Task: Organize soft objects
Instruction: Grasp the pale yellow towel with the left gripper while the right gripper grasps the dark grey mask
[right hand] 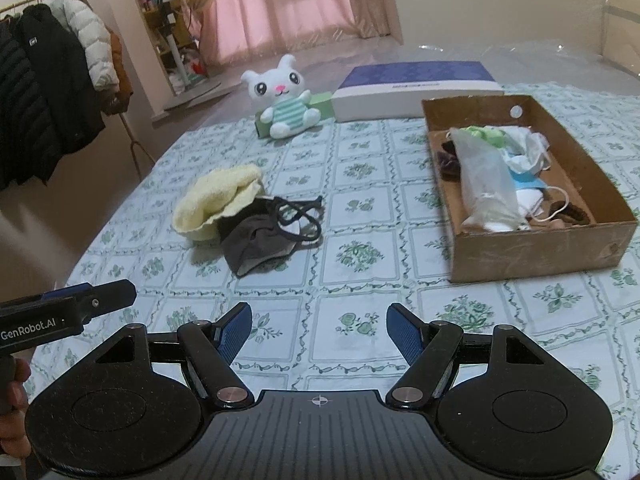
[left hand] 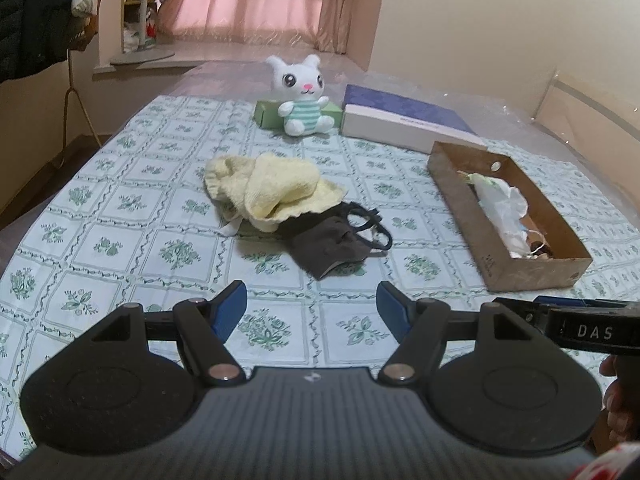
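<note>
Left wrist view: left tongs (left hand: 312, 308) gape wide, empty, above the patterned bed cover (left hand: 120, 240); right tongs (right hand: 319, 328) likewise. Beyond lie a dark mask (left hand: 336, 244) touching a yellow towel (left hand: 272, 188), a cardboard box (right hand: 532, 256) to the right, and a plush bunny (left hand: 302, 96) farthest.

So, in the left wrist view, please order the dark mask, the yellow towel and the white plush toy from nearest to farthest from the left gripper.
1. Dark mask, just ahead of the left gripper.
2. Yellow towel, behind the mask, slightly left.
3. White plush toy, farthest back.
</note>
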